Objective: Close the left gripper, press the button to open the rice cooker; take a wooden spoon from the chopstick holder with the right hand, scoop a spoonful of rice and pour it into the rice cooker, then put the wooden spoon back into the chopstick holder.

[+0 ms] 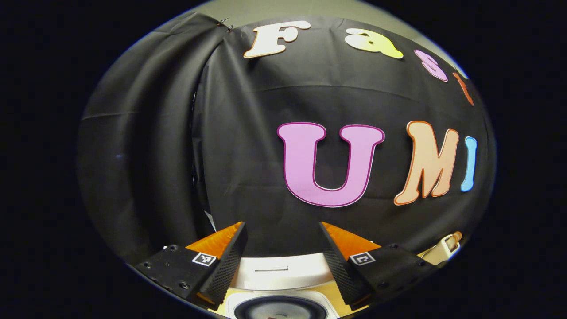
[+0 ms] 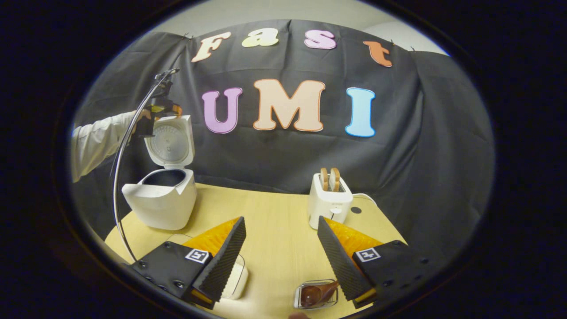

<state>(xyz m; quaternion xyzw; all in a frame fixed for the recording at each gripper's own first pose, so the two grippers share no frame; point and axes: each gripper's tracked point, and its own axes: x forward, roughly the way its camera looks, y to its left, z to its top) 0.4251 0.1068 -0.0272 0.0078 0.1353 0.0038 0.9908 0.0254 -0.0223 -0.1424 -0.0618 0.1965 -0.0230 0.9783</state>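
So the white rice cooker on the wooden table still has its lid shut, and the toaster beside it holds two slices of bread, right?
Not quite. The right gripper view shows the rice cooker with its lid standing open, the inner pot visible below it. The rest holds: it sits on the wooden table, and the toaster holds two slices of bread.

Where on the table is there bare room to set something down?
Bare tabletop lies between the rice cooker and the toaster. It is crowded nearer the right tool: a white container and the chopstick holder with its wooden spoon.
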